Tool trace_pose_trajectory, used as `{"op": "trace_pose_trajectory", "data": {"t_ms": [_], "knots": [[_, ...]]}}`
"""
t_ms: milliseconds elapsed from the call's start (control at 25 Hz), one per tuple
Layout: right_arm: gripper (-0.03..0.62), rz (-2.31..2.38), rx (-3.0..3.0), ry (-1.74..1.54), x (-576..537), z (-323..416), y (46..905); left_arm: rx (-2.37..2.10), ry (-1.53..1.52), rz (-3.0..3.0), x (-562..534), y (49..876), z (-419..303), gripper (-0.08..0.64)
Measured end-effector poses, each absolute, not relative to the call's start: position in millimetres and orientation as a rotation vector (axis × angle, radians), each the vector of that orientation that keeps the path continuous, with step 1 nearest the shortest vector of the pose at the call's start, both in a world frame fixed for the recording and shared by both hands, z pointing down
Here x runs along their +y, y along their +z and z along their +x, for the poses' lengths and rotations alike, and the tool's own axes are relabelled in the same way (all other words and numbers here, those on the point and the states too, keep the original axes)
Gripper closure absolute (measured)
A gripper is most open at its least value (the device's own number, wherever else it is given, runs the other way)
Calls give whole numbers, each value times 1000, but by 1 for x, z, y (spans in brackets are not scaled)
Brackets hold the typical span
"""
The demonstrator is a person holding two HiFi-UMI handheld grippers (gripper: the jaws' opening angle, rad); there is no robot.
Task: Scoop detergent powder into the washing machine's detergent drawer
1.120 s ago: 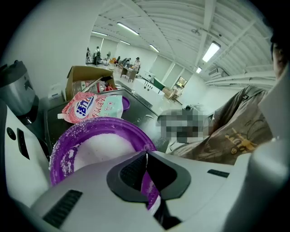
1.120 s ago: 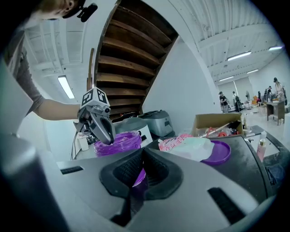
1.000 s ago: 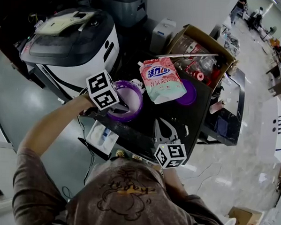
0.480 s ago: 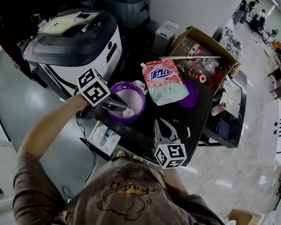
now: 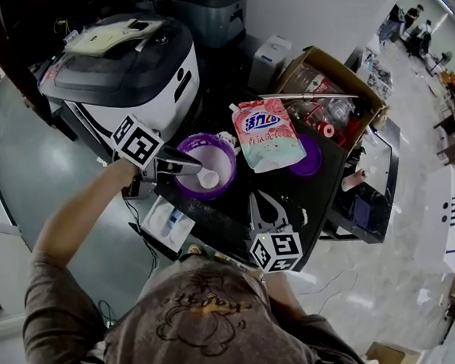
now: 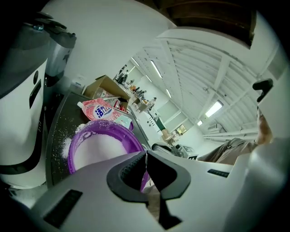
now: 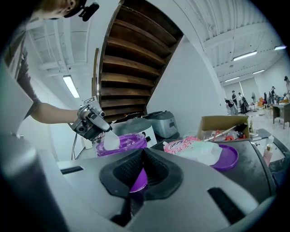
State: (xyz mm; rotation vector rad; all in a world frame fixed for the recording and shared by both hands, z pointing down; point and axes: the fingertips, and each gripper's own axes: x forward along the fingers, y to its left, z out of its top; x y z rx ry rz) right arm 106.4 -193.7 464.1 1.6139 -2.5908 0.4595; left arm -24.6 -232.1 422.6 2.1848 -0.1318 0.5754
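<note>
My left gripper [image 5: 190, 169] is shut on the handle of a white scoop [image 5: 208, 179]. The scoop hangs over the near side of the purple bowl [image 5: 227, 156], which is full of white detergent powder. From the right gripper view, the left gripper [image 7: 96, 121] holds the scoop [image 7: 111, 141] with powder in it just above the bowl's [image 7: 129, 144] rim. My right gripper [image 5: 263, 202] rests shut on the black table [image 5: 233, 223], holding nothing. The white and black washing machine [image 5: 119, 73] stands left of the table. Its drawer is not clearly seen.
A pink detergent bag [image 5: 267, 131] lies behind the bowl, partly on a purple lid [image 5: 311, 154]. An open cardboard box [image 5: 331, 88] of bottles stands at the table's far right. Spilled powder dots the table by the bowl. A white tray [image 5: 165, 218] sits below the table's near-left edge.
My left gripper has drawn back to the left, and the scoop has come up out of the powder to the bowl's near side. The right gripper has not moved.
</note>
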Motion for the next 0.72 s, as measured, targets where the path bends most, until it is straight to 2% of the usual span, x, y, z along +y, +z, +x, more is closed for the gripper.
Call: {"op": "trace_pose_trajectory", "data": {"t_ms": [560, 720], "knots": [[589, 1563, -2614, 439, -199, 93, 461, -412, 218, 2235, -261, 401, -67, 537], [589, 1548, -2618, 436, -199, 88, 461, -471, 21, 2018, -255, 406, -80, 537]]}}
